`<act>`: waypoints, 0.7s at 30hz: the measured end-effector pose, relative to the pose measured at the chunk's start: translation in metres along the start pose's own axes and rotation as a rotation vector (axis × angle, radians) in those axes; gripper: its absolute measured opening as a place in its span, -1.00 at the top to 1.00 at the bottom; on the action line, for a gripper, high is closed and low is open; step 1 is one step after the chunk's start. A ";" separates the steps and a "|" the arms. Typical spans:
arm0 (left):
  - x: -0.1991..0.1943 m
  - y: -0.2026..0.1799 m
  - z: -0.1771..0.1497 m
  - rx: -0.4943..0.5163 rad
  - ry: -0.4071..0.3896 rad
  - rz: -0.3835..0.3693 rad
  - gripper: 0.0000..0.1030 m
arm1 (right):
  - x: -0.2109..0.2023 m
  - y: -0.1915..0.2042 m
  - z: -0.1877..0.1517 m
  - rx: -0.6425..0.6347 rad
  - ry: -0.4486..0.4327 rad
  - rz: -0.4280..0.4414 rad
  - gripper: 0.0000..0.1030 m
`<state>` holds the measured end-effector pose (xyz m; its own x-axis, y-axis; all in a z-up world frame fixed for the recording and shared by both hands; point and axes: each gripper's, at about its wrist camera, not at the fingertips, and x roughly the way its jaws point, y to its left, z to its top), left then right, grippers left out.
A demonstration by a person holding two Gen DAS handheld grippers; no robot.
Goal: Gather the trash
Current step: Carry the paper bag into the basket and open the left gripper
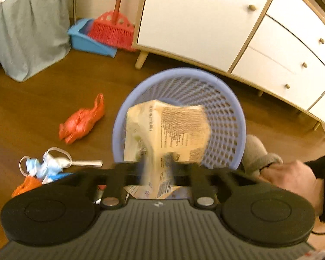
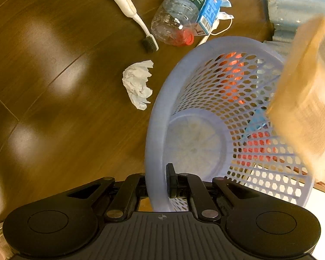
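The right hand-held gripper (image 2: 160, 186) is clamped on the near rim of the lavender mesh wastebasket (image 2: 205, 130), tilting its mouth toward the incoming trash. The left hand-held gripper (image 1: 157, 169) pinches a crumpled beige paper package (image 1: 169, 130) over that opening, apparently for dropping in. A crumpled tissue (image 2: 138, 84) and a plastic bottle (image 2: 179, 15) lie on the floor beside the basket.

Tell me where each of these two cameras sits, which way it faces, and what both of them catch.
Left wrist: sits on the left tool, looking forward and down at the basket before a white cabinet; the tool is shut on a beige carton; a hand shows at right.
Right wrist: sits on the right tool, looking down into the basket, whose rim it clamps; floor litter beyond includes a bottle, tissue and toothbrush.
Shared: the basket and the carton.
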<state>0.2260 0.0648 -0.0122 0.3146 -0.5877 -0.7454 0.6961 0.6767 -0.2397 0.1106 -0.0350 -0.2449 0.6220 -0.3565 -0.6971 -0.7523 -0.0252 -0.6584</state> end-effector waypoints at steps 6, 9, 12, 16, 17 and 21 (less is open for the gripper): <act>-0.002 0.006 -0.013 0.003 0.008 0.020 0.27 | 0.003 -0.004 0.003 0.017 0.001 0.004 0.98; -0.005 0.020 -0.022 -0.017 0.018 0.054 0.27 | 0.002 -0.003 0.004 0.019 0.002 0.006 0.98; -0.006 0.033 -0.028 -0.034 0.031 0.092 0.27 | 0.001 -0.004 0.004 0.021 0.004 0.008 0.98; -0.006 0.048 -0.039 -0.033 0.054 0.136 0.27 | 0.001 -0.007 0.005 0.030 0.006 0.014 0.98; -0.005 0.052 -0.043 -0.030 0.064 0.145 0.27 | 0.002 -0.008 0.005 0.031 0.006 0.015 0.98; -0.004 0.064 -0.063 -0.017 0.096 0.187 0.27 | 0.002 -0.009 0.005 0.038 0.009 0.020 0.97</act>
<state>0.2283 0.1380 -0.0640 0.3735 -0.4070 -0.8336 0.6204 0.7776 -0.1017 0.1201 -0.0309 -0.2417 0.6047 -0.3653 -0.7078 -0.7557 0.0174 -0.6547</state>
